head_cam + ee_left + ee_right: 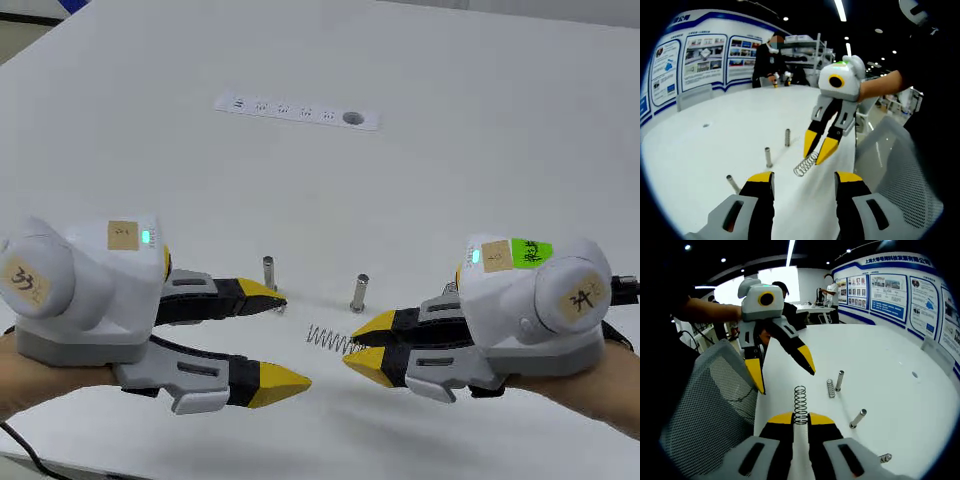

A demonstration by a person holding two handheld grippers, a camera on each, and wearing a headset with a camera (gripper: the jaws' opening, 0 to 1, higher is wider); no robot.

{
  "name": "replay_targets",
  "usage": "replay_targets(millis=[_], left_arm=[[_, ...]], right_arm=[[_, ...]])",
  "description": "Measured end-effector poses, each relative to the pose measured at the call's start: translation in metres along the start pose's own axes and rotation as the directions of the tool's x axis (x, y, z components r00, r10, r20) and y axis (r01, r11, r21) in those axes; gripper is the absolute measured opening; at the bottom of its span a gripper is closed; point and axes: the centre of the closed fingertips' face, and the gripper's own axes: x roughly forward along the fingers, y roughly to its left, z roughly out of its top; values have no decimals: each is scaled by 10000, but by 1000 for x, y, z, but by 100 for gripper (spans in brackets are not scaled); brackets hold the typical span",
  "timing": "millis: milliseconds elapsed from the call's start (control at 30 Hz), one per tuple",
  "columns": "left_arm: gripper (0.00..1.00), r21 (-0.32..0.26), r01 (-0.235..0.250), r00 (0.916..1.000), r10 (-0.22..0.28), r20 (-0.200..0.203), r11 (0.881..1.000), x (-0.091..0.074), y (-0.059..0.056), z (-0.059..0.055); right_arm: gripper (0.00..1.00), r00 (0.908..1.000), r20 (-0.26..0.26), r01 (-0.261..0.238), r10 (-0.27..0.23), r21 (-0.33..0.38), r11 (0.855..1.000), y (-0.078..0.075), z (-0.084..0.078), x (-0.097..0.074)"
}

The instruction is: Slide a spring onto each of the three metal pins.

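**White table: a power strip, three pins, two springs**

We see a broad white table [480,150], smooth and matte. Far across it lies a flat white power strip [296,111], with its sockets in a row and a round grey part at one end. Nearer to us, three metal pins [768,157] stand upright on the surface in a line, apart from one another. A short spring [830,388] sits just beside the pin at one end of the line; we cannot tell whether the two touch. A longer spring [330,338] stretches out near another pin, one end pinched in the right gripper [348,348]. We cannot tell whether it rests on the surface.
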Motion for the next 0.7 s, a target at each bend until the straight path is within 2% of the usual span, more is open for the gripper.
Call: replay_targets(millis=[133,300,467,700], left_arm=[[43,126,207,9998,-207,-26,9997,0,-6,1],[39,141,381,9991,-383,190,9992,0,-12,7],[31,340,617,9981,-618,4,9975,1,-17,4],[18,206,1040,9942,-1045,243,9944,1,-25,8]], right_arm=[[11,9999,-24,-169,169,-248,9995,8,5,-2],[11,9991,208,-363,375,-517,9980,16,13,-5],[11,9979,334,-522,548,-744,9959,22,20,-8],[11,9966,312,-728,765,-1077,9915,27,22,-11]])
